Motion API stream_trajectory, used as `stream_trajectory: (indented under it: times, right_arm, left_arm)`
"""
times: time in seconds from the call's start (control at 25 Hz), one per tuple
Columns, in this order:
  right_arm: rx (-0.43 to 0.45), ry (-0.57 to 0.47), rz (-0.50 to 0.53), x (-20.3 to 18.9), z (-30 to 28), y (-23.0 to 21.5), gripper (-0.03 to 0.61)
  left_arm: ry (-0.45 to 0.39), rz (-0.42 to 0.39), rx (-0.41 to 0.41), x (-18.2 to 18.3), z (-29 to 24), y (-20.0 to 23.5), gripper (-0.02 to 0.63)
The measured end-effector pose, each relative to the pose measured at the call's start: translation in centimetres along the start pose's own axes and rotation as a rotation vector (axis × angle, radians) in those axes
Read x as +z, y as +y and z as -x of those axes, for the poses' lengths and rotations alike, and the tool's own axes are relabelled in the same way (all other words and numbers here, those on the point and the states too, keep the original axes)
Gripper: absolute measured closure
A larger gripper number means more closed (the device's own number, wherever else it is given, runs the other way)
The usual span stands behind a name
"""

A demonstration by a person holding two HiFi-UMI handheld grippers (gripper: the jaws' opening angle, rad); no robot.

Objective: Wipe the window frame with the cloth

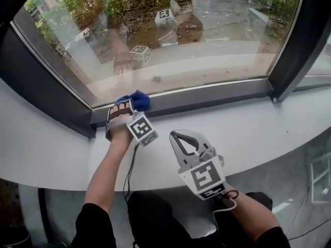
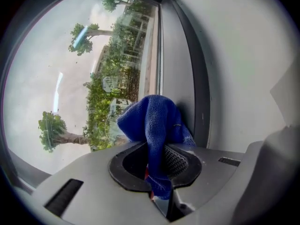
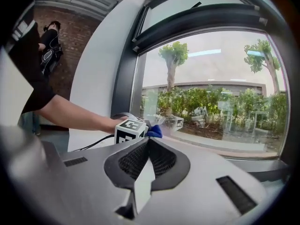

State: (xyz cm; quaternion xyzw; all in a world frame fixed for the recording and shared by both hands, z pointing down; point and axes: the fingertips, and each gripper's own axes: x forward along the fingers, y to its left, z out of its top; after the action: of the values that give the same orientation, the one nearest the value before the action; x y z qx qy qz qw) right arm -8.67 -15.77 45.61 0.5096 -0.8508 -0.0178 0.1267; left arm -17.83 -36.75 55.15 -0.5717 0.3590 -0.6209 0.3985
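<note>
A blue cloth [image 1: 136, 101] is pinched in my left gripper [image 1: 128, 109], which is shut on it and presses it against the dark bottom rail of the window frame [image 1: 207, 95], near its left corner. In the left gripper view the cloth [image 2: 156, 125] bulges out between the jaws, next to the frame rail [image 2: 200, 93] and glass. My right gripper [image 1: 187, 141] hovers over the white sill, shut and empty, apart from the frame. The right gripper view shows its jaws closed tip to tip at the gripper [image 3: 148, 142], with the left gripper's marker cube [image 3: 129, 129] and cloth [image 3: 153, 131] beyond.
A white curved sill [image 1: 269, 125] runs under the window. The large glass pane [image 1: 170, 30] reflects both marker cubes. A dark side post [image 1: 302, 40] rises at the right, another dark frame member [image 1: 36, 81] at the left. A cable [image 1: 129, 169] hangs from the left gripper.
</note>
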Motion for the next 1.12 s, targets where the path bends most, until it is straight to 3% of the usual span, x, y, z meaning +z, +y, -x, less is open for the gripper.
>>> stream_trajectory:
  times: [0.24,0.36,0.44,0.64,0.84,1.12]
  right_arm:
    - [-0.152,0.046,0.062,-1.9,3.4,-2.2,0.572]
    - [-0.2,0.053,-0.013,-3.6,4.4,-2.7,0.572]
    - [-0.199,0.045,-0.056,-3.6,3.8,-3.0,0.572]
    - [-0.165,0.027,-0.026,-2.9,2.7,-2.7,0.572]
    - [-0.205,0.026,-0.097,-3.5,3.0,-4.9,0.572]
    - [-0.198,0.009,-0.091,-3.6,4.1,-6.9,0.572]
  left_arm:
    - [-0.102,0.005,0.016,3.1,1.4,0.5,0.56]
    - [-0.162,0.001,0.028,6.1,2.6,0.2,0.56]
    - [-0.2,0.022,0.034,8.4,3.4,0.2,0.56]
    - [-0.248,0.031,0.014,12.5,4.7,-0.2,0.561]
    - [-0.244,0.027,0.012,13.0,4.6,0.2,0.56]
    - [-0.242,-0.009,-0.018,14.6,4.8,0.2,0.56]
